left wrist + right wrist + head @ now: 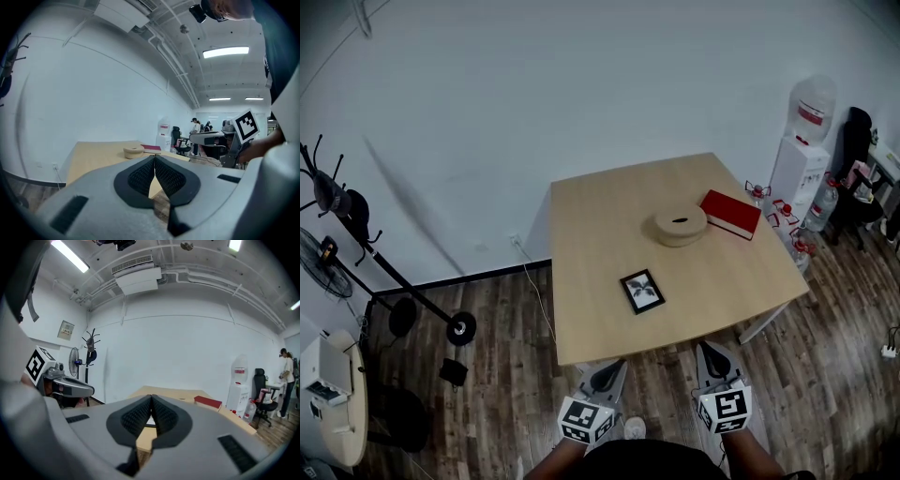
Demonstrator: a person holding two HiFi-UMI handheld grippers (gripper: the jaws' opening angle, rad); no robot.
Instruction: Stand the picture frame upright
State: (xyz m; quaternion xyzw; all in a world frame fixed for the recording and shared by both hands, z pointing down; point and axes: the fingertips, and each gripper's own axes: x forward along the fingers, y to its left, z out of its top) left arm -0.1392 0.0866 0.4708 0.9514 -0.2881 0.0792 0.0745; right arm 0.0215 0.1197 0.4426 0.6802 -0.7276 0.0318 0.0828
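The black picture frame (642, 291) lies flat, face up, on the light wooden table (600, 225), near the front edge. Both grippers hang short of that edge, over the floor. My left gripper (615, 366) is shut with nothing between its jaws, and points toward the table at the frame's near left. My right gripper (706, 347) is also shut and empty, at the frame's near right. In the left gripper view the jaws (154, 158) meet at the tips with the tabletop (93, 159) beyond. The right gripper view shows that gripper (151, 398) shut the same way.
A round tan wooden piece (680, 225) and a red book (731, 214) sit at the table's far right. A water dispenser (802, 155) with bottles stands past the right corner. A coat stand (356, 225) and a fan (323, 262) are at the left, and a cable (539, 291) hangs beside the table.
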